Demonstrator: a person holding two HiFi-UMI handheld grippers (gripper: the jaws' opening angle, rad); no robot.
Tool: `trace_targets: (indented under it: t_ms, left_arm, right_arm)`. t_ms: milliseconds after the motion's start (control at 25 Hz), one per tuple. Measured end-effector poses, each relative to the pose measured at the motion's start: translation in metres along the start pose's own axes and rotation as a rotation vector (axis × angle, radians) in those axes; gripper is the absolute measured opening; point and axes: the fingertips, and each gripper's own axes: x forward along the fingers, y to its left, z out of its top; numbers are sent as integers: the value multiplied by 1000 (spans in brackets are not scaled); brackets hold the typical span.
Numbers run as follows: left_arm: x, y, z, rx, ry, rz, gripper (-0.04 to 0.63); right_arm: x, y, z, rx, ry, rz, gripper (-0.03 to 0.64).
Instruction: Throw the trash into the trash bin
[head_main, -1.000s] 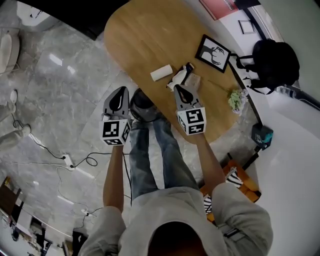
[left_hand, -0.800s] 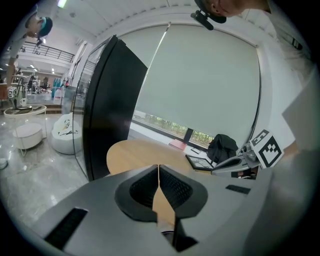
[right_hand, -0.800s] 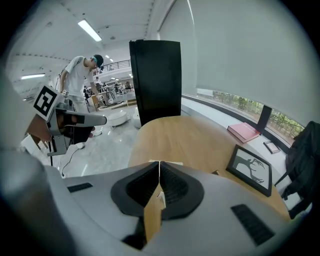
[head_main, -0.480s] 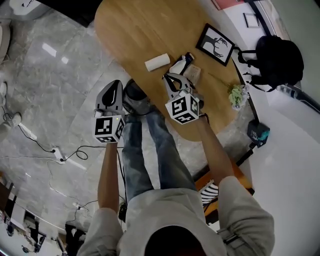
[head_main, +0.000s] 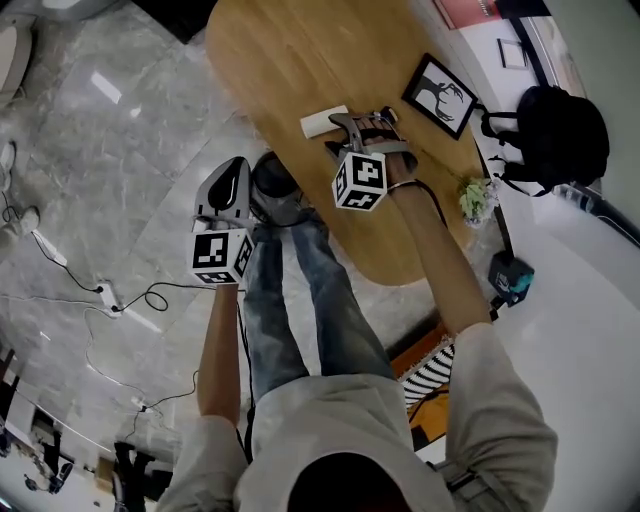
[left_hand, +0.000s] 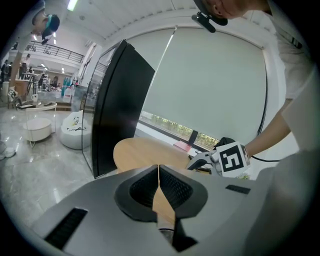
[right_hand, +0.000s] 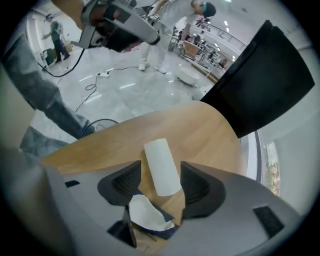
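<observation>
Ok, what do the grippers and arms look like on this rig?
Both the left gripper and right gripper are grey shells with black ribbed fingers. Each carries a white cube printed with black square markers. A thin black cable runs along the right arm. The person wears a light short-sleeved shirt.
</observation>
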Motion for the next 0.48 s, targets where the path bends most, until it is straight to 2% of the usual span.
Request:
trace_targets:
  t_ms: [320, 480]
  left_arm:
    - [-10, 7, -3, -11, -2, 24, 23]
    - [-13, 14, -3, -14, -4, 36, 23]
  right_arm:
    - [39, 0, -11, -185, 110, 144, 256]
    - [46, 3, -15, -209, 135, 208, 252]
